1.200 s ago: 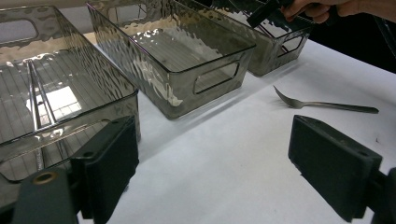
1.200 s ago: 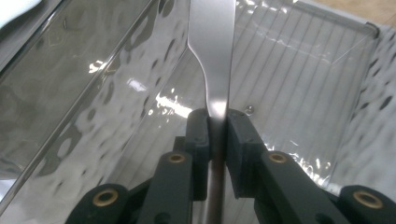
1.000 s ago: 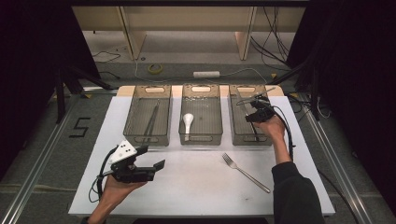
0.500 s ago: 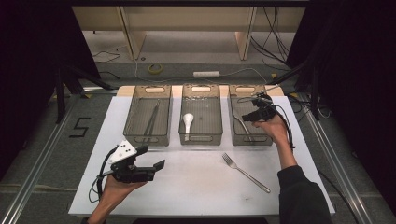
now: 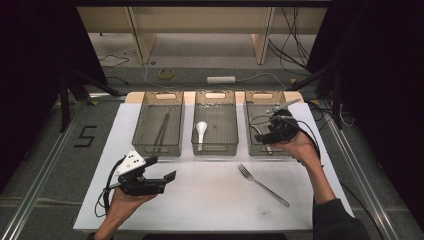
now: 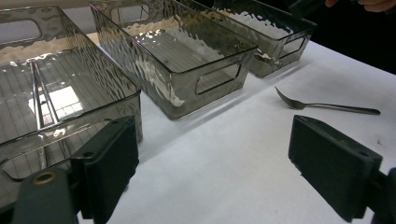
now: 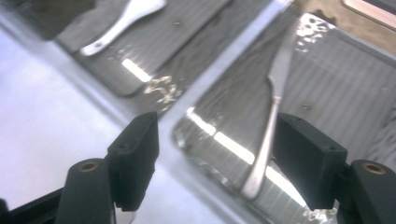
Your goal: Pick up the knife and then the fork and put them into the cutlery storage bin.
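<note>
While the right gripper (image 5: 267,134), jaws just spread and empty, hovers over the right bin (image 5: 260,150) with a fork (image 7: 270,126) inside, lift straight clear, then fetch the table fork (image 5: 263,185).

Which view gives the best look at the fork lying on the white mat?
The high view: the whole fork lies in the open on the mat. The left gripper view shows it farther off, at a low angle.

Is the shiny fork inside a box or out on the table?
Out. The shiny metal fork lies flat on the white table, in front of the grey see-through bins.
</note>
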A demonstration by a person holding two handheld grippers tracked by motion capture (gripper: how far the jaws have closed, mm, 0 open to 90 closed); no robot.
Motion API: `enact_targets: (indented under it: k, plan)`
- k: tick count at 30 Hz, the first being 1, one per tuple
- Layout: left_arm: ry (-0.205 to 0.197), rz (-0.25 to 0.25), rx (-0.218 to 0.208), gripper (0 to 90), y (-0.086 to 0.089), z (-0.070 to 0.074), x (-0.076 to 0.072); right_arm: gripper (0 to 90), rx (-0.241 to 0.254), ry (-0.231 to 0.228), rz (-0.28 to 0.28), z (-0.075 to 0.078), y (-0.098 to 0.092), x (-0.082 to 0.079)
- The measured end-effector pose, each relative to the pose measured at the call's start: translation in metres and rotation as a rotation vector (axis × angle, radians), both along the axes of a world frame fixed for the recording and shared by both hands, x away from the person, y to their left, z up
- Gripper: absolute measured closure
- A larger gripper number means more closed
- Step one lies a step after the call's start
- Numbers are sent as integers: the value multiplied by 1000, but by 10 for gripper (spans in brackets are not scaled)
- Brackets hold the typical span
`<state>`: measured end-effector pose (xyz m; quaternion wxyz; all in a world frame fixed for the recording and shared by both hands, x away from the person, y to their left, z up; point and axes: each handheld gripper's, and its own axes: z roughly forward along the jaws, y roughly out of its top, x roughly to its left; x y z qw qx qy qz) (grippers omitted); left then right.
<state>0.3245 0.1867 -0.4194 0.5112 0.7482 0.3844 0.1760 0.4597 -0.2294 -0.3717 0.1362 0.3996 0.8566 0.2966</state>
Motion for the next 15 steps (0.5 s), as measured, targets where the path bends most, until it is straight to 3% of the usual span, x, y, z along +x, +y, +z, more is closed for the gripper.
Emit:
enact_targets:
  k: [9, 15]
  plan:
    - [-5, 5, -9, 154, 0, 0, 0, 315, 6, -26, 73, 0, 11, -29]
    - [-7, 2, -11, 154, 1, 0, -1, 313, -30, -11, 116, -3, 17, -40]
